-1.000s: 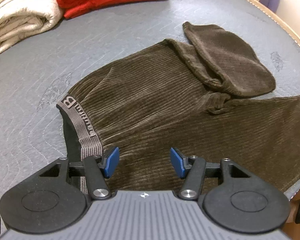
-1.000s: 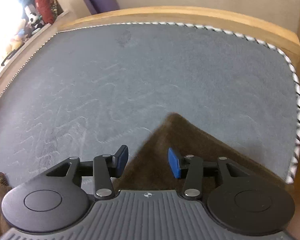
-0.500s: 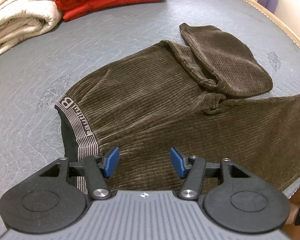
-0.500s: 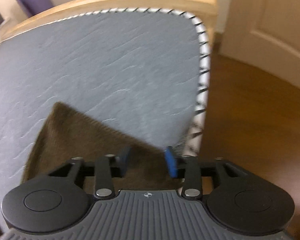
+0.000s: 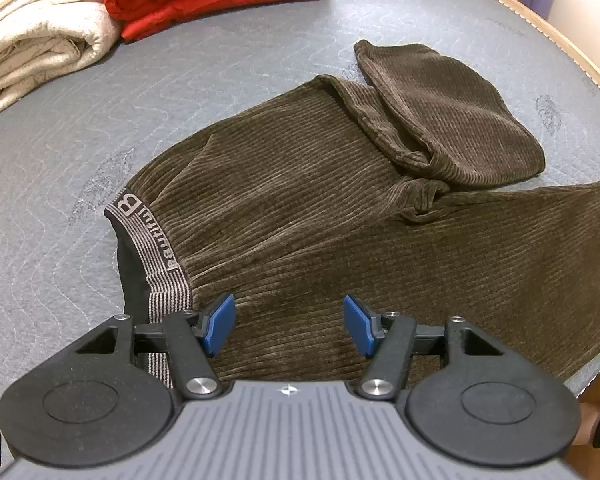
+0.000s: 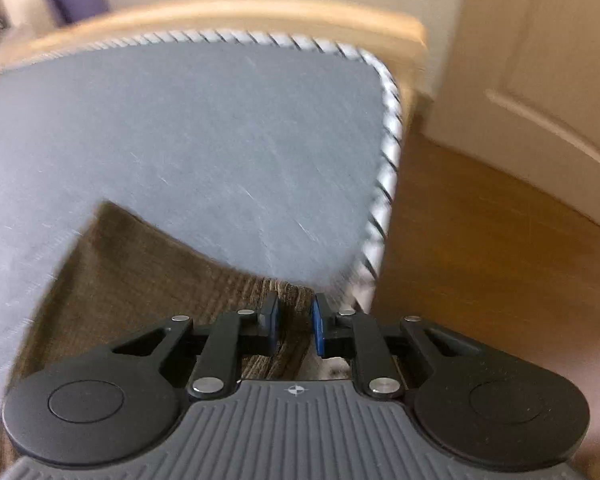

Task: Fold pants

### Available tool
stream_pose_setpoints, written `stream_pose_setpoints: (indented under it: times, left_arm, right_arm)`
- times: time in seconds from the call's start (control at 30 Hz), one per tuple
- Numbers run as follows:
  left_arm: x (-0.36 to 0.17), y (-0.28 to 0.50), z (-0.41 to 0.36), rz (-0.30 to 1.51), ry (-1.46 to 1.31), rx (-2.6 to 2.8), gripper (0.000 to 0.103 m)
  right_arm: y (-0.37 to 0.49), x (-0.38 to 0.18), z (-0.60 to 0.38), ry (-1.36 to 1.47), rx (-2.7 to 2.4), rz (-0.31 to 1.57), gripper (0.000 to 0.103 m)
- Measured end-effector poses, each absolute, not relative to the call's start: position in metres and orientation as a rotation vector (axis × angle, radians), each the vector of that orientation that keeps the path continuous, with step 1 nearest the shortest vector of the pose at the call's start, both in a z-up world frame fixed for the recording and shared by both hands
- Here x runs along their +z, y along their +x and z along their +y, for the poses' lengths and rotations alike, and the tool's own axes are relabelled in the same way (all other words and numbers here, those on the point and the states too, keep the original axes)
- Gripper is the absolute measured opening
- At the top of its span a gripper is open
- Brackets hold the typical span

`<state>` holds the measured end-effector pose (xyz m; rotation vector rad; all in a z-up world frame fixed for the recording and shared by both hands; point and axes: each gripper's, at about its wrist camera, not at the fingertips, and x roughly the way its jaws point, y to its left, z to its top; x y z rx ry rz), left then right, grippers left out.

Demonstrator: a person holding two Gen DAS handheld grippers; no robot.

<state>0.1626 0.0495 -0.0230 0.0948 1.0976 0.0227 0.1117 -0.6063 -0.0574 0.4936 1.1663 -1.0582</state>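
Your left hand-held gripper (image 5: 289, 324) and right hand-held gripper (image 6: 295, 322) look alike: black arms, round black discs, shiny screws, blue pads (image 5: 219, 323), ridged grey body at 6 o'clock.

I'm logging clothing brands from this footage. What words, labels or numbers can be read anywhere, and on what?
"B": large letter on the striped waistband of the brown corduroy pants.
Smaller lettering further along that waistband: too small and distorted to read reliably.
Right wrist view: no text visible.

Your right gripper (image 6: 295, 322) has just been closing its jaws on the brown pants (image 6: 148, 276) hem, near the mattress (image 6: 204, 140) corner ahead; wooden floor (image 6: 480, 260) lies to its right.
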Motion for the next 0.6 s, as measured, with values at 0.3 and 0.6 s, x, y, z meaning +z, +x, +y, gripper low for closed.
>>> stream_pose_setpoints:
  times: [0.3, 0.6]
  left_arm:
    - [-0.017, 0.164, 0.051, 1.079, 0.077, 0.011, 0.068]
    - [-0.014, 0.168, 0.048, 1.065, 0.063, -0.003, 0.068]
  right_arm:
    - [0.154, 0.000, -0.551, 0.289, -1.060, 0.904, 0.040]
    - [0.244, -0.001, -0.430, 0.278, -0.417, 0.899, 0.043]
